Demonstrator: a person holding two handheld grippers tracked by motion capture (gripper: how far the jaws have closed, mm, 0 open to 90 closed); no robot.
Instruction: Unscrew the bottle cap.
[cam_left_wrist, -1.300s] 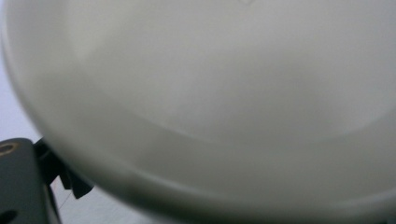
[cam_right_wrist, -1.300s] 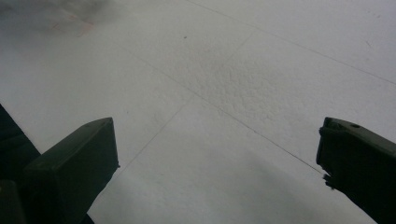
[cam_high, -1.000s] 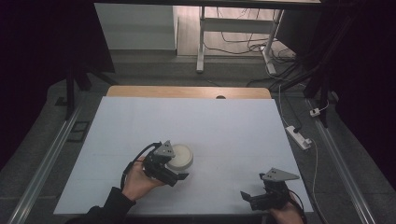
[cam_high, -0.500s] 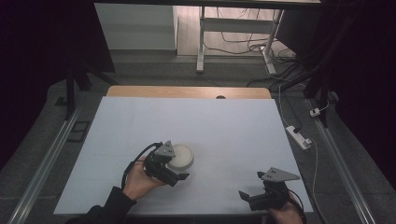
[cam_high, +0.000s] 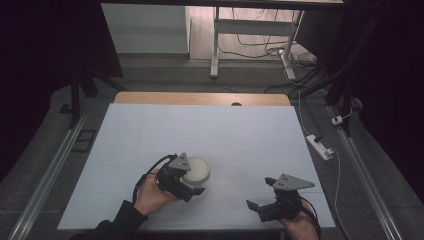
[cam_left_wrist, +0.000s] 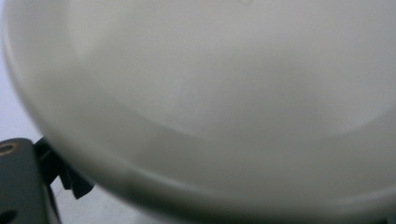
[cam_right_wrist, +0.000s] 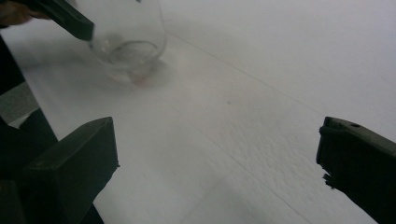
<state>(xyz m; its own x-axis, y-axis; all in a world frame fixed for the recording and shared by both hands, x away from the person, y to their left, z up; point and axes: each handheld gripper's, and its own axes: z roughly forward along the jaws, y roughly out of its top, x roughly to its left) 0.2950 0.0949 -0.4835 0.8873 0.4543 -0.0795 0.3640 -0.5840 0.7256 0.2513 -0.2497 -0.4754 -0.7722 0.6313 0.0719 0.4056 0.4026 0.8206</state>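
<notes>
A round whitish bowl (cam_high: 199, 167) stands on the white table (cam_high: 200, 130), left of centre near the front. My left gripper (cam_high: 192, 176) reaches around it from the left, one jaw along its near side. In the left gripper view the bowl (cam_left_wrist: 210, 93) is very close, and one black fingertip (cam_left_wrist: 63, 175) meets its lower left rim; whether the jaws press it is unclear. From the right gripper view the bowl (cam_right_wrist: 128, 42) looks like clear glass, with a finger (cam_right_wrist: 70, 18) of the left gripper beside it. My right gripper (cam_high: 261, 192) rests open and empty at the front right (cam_right_wrist: 217, 154).
The table's front edge runs just under both hands. A wooden strip (cam_high: 200, 98) borders the far edge. A power strip (cam_high: 318, 146) lies on the floor to the right, and a desk frame (cam_high: 215, 40) stands beyond the table.
</notes>
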